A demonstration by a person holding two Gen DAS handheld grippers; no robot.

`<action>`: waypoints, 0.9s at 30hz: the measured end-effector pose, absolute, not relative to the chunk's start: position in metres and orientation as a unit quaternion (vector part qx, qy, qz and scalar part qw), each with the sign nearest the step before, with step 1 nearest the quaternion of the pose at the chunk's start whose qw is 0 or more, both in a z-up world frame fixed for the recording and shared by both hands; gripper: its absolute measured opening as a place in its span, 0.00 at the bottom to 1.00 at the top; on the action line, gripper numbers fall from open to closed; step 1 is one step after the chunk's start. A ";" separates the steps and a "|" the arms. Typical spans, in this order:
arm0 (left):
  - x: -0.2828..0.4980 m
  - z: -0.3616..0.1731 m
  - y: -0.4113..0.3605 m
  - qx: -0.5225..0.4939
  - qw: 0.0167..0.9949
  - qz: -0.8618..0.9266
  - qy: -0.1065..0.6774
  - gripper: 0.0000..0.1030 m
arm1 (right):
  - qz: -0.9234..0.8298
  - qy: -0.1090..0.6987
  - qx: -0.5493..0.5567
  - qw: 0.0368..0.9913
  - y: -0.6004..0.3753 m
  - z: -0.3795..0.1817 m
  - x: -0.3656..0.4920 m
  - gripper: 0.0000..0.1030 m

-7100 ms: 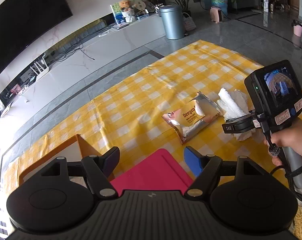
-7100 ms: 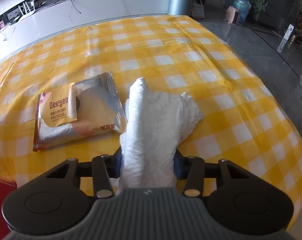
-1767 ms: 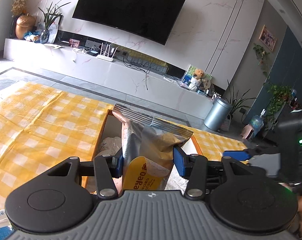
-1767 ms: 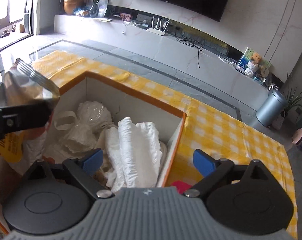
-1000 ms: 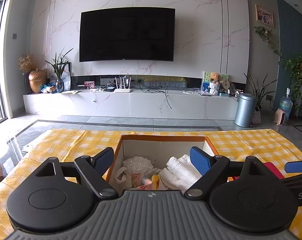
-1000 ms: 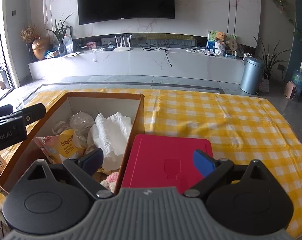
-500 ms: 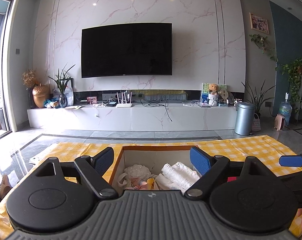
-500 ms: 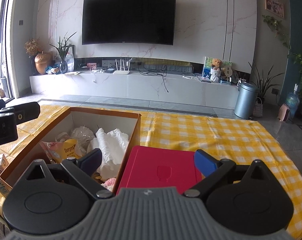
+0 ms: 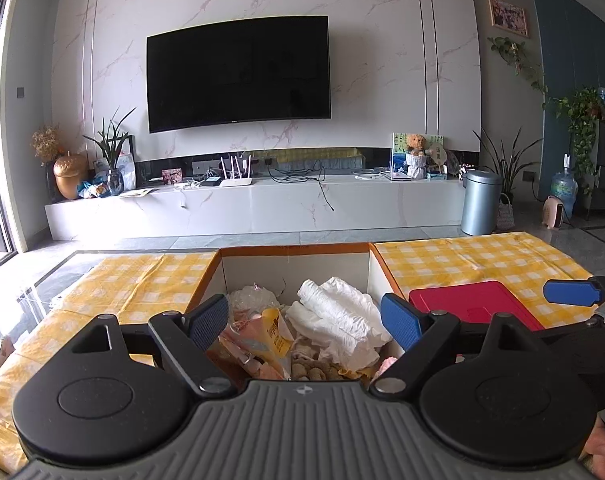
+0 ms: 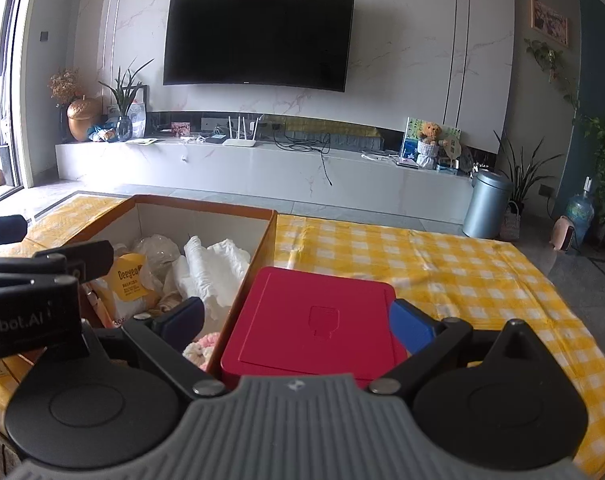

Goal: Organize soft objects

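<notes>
An open cardboard box (image 9: 294, 251) (image 10: 262, 232) stands on the yellow checked tablecloth (image 9: 474, 260). Inside lie a white folded cloth (image 9: 334, 316) (image 10: 210, 268), a yellow Deeyeo packet (image 9: 274, 332) (image 10: 128, 280), a clear plastic bag (image 9: 252, 296) and something pink (image 10: 200, 350). My left gripper (image 9: 304, 322) hovers open above the box's near side, holding nothing. My right gripper (image 10: 298, 320) is open over the red lid, empty. The left gripper's body shows at the left of the right wrist view.
A red flat box (image 10: 318, 316) (image 9: 474, 304) lies right of the cardboard box. Beyond the table are a TV wall, a low white console (image 9: 262, 208) and a grey bin (image 9: 480, 202). A hand (image 9: 602, 448) shows at the lower right.
Both grippers have pulled back and levelled out, away from the box. The packet and the white cloth, held earlier, now lie inside the box; both grippers stay open.
</notes>
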State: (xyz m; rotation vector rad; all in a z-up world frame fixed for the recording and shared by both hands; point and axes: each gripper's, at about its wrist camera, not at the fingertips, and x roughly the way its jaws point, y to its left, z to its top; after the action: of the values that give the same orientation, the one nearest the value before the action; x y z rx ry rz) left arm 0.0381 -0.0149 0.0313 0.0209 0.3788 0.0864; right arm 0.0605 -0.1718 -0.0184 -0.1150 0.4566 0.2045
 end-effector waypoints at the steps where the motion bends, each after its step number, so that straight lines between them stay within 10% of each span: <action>1: 0.037 0.029 -0.016 0.008 0.981 0.041 0.192 0.98 | 0.101 0.227 -0.057 0.967 -0.172 -0.019 0.061 0.94; 27: 0.038 0.022 -0.012 -0.006 0.974 0.034 0.225 0.98 | 0.102 0.243 -0.073 0.962 -0.166 -0.024 0.065 0.94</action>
State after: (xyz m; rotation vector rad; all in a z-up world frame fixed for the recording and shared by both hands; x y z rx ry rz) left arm 0.0384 -0.0118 0.0222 -0.0122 0.4543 0.0682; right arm 0.0647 -0.1658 -0.0245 -0.1479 0.4929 0.2070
